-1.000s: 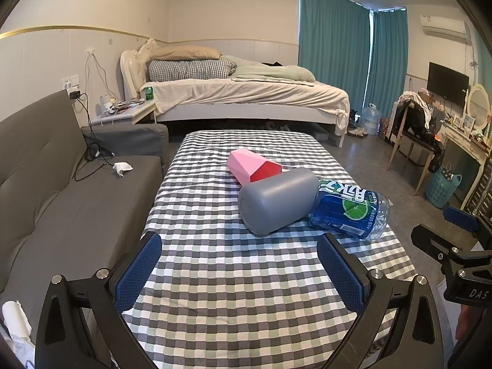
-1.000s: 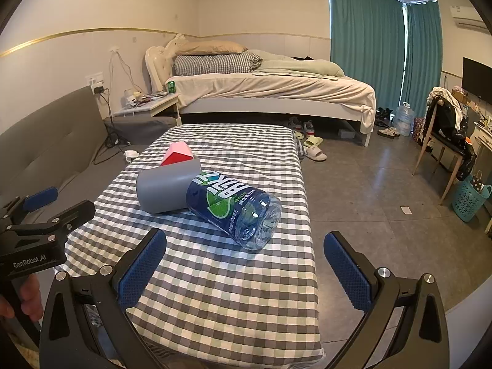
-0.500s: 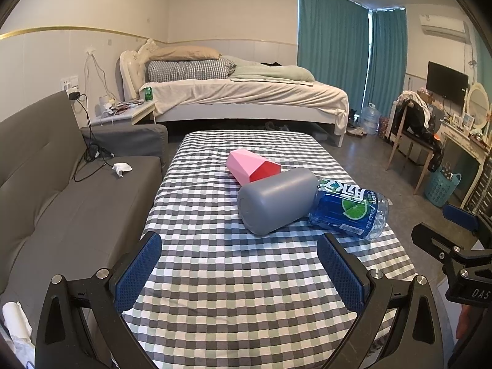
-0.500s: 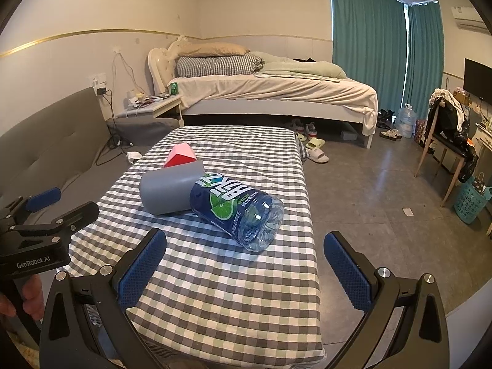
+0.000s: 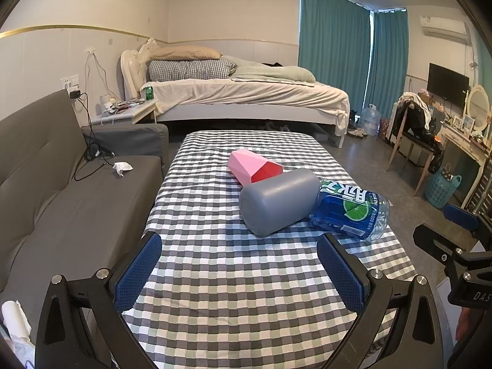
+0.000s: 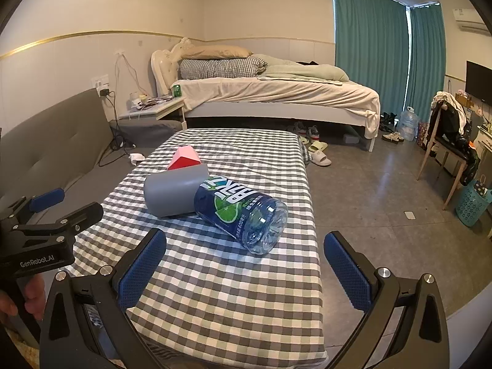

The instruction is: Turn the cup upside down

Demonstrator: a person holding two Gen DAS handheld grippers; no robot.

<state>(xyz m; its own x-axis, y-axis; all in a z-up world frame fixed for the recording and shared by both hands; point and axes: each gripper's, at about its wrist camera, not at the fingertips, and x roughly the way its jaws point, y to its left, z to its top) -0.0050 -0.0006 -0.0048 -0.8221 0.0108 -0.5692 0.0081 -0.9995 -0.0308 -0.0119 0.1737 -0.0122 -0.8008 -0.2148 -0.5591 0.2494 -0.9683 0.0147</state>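
Note:
A grey cup [image 5: 276,201] lies on its side in the middle of the checked table [image 5: 233,292], its closed base toward me. It also shows in the right wrist view [image 6: 172,192]. A blue-labelled plastic bottle [image 5: 352,212] lies against its right end, nearer in the right wrist view [image 6: 241,212]. My left gripper [image 5: 240,272] is open and empty, short of the cup. My right gripper [image 6: 246,267] is open and empty, short of the bottle.
A pink and red faceted box [image 5: 252,166] lies just behind the cup. A grey sofa [image 5: 61,203] runs along the table's left side. A bed [image 5: 246,95] stands beyond the table. Bare floor, a chair [image 6: 446,141] and a basket [image 6: 472,204] are to the right.
The right wrist view has shifted slightly, so the cup and bottle sit a little further right in it. The left gripper has hardly moved. Both stay open.

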